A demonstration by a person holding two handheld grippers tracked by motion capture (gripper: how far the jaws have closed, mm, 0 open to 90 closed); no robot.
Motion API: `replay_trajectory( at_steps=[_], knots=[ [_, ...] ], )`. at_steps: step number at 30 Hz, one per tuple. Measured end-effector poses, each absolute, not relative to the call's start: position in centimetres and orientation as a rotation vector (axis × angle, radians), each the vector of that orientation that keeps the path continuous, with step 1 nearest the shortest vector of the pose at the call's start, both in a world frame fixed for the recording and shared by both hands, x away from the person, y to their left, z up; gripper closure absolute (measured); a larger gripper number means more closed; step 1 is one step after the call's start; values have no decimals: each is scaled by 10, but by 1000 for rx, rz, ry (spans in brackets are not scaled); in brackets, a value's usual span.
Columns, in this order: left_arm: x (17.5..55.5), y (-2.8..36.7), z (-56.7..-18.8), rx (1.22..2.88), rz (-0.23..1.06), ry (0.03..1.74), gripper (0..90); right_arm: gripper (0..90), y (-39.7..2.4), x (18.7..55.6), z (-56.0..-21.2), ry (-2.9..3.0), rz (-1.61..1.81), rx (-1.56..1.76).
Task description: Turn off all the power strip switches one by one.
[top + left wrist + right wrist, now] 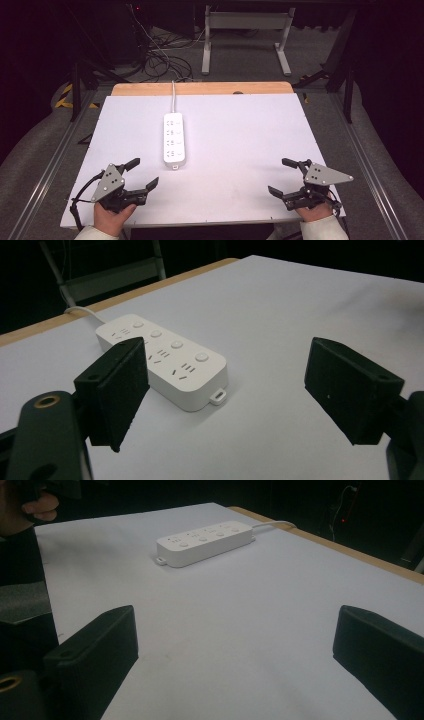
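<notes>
A white power strip [174,139] with several sockets and buttons lies lengthwise left of the table's middle, its white cable running off the far edge. It also appears as the power strip [162,358] close ahead in the left gripper view and the power strip [205,542] farther off in the right gripper view. My left gripper [142,173] rests open at the near left corner, jaws wide apart and empty. My right gripper [281,176] sits open at the near right, also empty.
The white tabletop [240,135] has a wooden strip [200,88] along its far edge. Beyond it stand a grey table frame [245,35] and tangled cables [160,55] on the floor. Metal rails [50,165] run along both sides.
</notes>
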State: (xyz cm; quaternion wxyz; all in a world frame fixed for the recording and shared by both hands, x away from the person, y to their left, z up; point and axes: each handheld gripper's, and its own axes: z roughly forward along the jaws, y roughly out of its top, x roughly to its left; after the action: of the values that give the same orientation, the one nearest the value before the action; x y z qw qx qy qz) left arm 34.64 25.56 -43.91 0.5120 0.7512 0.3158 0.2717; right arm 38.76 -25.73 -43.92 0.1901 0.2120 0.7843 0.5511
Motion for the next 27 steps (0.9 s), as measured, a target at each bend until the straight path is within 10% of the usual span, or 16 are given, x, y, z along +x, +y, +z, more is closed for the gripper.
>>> replay_trajectory(
  at_steps=[27],
  knots=[
    [349, 255, -425, 1838, 581, 772, 304, 70, -255, 387, -441, 2232, 1548, 602]
  ],
)
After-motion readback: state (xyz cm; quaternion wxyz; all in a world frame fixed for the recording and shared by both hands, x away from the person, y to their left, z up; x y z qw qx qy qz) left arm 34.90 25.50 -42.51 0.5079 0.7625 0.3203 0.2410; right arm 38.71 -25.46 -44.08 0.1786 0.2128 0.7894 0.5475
